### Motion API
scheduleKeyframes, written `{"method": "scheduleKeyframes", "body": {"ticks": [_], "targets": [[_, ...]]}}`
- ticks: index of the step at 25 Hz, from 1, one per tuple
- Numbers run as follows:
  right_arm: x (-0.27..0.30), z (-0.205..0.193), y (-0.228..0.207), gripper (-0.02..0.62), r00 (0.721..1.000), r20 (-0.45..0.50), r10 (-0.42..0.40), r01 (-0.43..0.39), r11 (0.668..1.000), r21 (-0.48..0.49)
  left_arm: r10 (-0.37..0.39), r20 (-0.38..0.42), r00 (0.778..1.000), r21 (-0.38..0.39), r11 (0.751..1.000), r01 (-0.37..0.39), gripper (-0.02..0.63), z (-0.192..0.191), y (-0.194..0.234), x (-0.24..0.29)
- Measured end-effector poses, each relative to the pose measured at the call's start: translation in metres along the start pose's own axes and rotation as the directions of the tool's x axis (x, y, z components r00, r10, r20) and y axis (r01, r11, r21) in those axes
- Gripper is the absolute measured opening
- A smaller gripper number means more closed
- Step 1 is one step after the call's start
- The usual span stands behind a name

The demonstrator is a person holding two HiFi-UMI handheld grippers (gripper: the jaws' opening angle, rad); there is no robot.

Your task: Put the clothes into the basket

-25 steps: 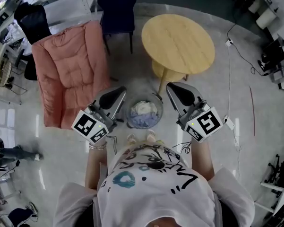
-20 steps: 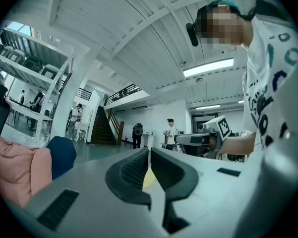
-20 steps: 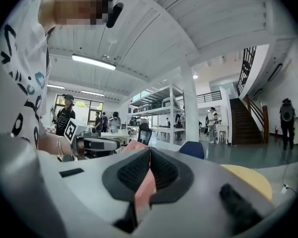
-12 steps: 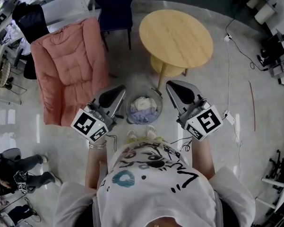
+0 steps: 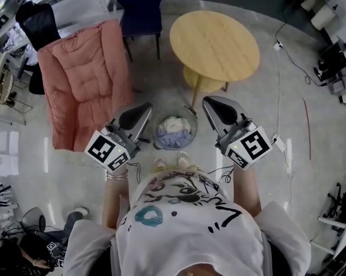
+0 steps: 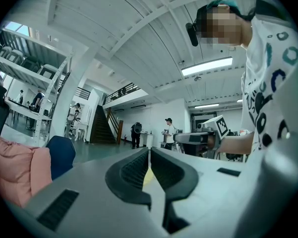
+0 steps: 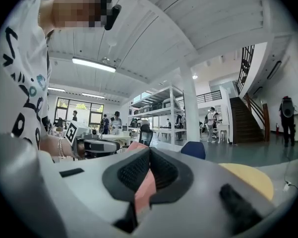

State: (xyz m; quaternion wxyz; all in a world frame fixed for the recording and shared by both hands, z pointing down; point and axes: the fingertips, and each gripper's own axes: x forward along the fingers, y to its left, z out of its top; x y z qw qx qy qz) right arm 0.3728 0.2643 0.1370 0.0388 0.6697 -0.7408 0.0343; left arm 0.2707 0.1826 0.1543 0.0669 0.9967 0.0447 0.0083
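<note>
Clothes (image 5: 174,125) in basket (image 5: 162,142), between left fingers (image 5: 136,117) and right fingers (image 5: 219,111)

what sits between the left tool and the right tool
The basket, holding light-coloured clothes, stands on the floor between the left tool and the right tool. The head view shows this.

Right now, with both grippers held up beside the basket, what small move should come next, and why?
Probably just lower both: the left gripper and right gripper are shut and empty, the clothes already lie in the basket, and no garment shows on the round wooden table.
</note>
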Motion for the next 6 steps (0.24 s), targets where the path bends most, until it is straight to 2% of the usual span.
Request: {"method": "scheduleKeyframes", "body": {"ticks": [6], "targets": [[0.0,0.0013,-0.0053,0.028,1.0,0.006,-0.003,0.003,1.0,-0.002,-0.007,0.001,1.0,-0.005,1.0,0.008,0.028,-0.0018,0.0005,0.0061]]}}
